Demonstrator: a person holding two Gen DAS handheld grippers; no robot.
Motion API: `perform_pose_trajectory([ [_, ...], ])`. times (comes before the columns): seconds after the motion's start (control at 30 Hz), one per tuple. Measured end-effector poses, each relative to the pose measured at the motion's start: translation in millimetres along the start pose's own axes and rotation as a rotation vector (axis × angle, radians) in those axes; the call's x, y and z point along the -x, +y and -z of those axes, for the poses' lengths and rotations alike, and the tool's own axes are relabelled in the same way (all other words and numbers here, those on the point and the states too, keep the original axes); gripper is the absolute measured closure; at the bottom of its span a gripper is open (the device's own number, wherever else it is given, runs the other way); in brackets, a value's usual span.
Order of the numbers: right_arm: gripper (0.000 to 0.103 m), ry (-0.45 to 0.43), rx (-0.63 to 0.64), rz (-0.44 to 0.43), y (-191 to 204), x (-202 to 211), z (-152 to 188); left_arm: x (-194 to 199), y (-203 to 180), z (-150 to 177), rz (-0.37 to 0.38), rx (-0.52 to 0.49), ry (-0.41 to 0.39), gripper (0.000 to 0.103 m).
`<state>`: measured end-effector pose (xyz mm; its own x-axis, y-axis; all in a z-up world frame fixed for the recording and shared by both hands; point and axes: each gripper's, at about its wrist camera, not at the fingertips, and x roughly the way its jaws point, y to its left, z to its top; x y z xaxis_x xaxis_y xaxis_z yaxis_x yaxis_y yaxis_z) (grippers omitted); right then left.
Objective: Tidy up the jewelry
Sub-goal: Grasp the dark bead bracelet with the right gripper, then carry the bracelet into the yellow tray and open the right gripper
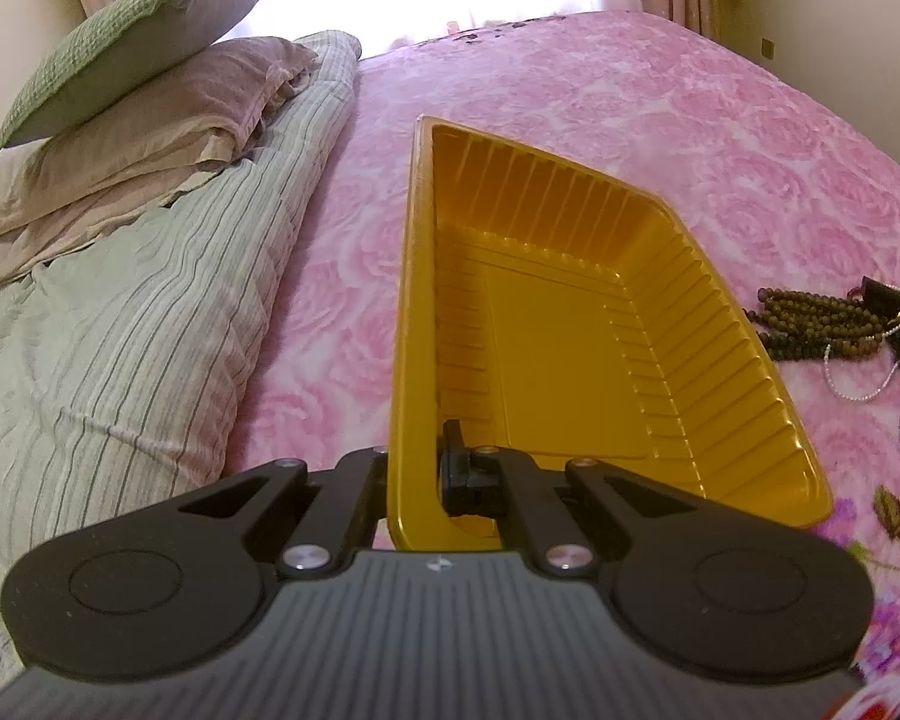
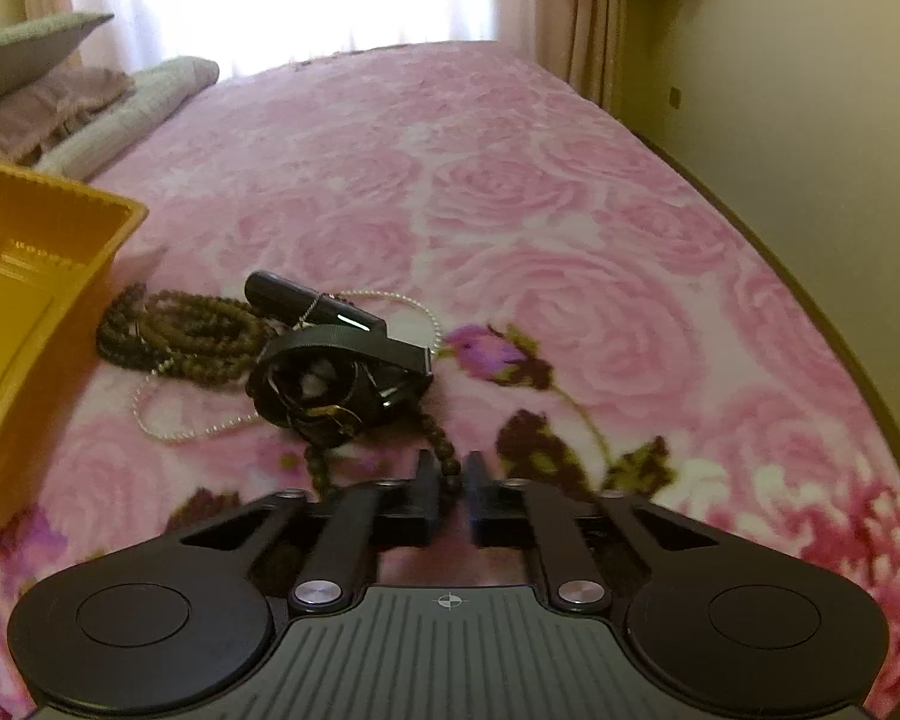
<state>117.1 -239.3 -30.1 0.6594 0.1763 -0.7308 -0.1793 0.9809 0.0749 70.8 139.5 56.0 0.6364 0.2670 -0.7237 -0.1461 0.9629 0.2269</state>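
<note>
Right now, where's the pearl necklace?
The pearl necklace lies on the pink bedspread, looped under the brown bead strands and the black items, right of the gold tray and ahead-left of the right gripper.

Tray (image 2: 42, 276) on bed (image 2: 510, 180), left of bead strands (image 2: 186, 336); pillows (image 1: 132, 78) behind, far left.

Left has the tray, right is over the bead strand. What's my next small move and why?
Probably shut the right tongs on the dark bead strand between their tips, then lift. The gold tray, gripped at its rim by the left tongs, looks empty.
</note>
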Motion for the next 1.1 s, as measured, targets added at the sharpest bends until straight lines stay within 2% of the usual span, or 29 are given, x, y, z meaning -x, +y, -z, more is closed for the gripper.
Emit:
perform_pose_trajectory([
  [0.2, 0.097, -0.011, 0.100, 0.047, 4, 19, -5, -4, 0, -4, 0.006, -0.023, 0.032, 0.101],
  [0.37, 0.097, -0.036, 0.121, 0.062, 4, 32, -11, -11, 3, -4, 0.017, -0.039, 0.079, 0.100],
  [0.63, 0.097, -0.102, 0.113, 0.040, 8, 57, -29, -11, 0, -5, 0.015, -0.047, 0.078, 0.100],
  [0.73, 0.097, -0.132, 0.122, -0.012, 15, 67, -40, -11, 0, -5, 0.016, -0.047, 0.078, 0.100],
  [0.83, 0.097, -0.148, 0.148, -0.109, 34, 71, -52, -11, -1, -5, 0.016, -0.051, 0.076, 0.100],
  [0.97, 0.097, -0.150, 0.179, -0.299, 72, 68, -70, -11, -1, -5, 0.018, -0.050, 0.075, 0.100],
  [1.1, 0.097, -0.139, 0.218, -0.454, 116, 58, -80, -11, -1, -4, 0.020, -0.049, 0.075, 0.100],
])
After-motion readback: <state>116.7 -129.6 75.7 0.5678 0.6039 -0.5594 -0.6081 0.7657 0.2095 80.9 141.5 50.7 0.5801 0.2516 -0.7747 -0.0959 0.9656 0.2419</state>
